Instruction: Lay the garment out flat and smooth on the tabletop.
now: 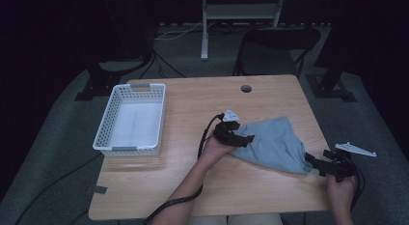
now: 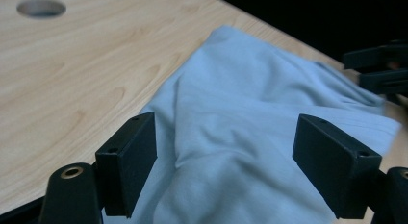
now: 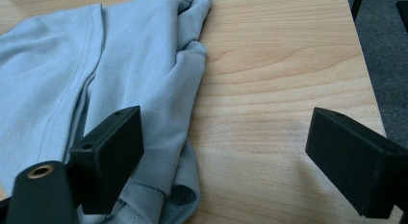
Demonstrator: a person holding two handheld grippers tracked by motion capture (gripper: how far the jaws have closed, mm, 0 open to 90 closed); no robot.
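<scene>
Right claw [image 1: 313, 163]: jaws wide, at the cloth's [image 1: 272, 144] near corner on the worktop [image 1: 193, 104]. Left claw [image 1: 241, 138]: jaws wide, over the cloth's left edge. The cloth is judged light, limp and non-fragile; grip hemmed corners. Basket [image 1: 130, 119] stands farther left.

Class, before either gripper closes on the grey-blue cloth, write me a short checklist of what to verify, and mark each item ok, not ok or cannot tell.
1. Left gripper open over the cloth: ok.
2. Right gripper open at the cloth's hemmed corner: ok.
3. Cloth between the right jaws: not ok, mostly bare table there.
4. Cloth lies flat: not ok, bunched and creased.
5. Basket empty: ok.
6. Grip depth on fabric: cannot tell.
</scene>
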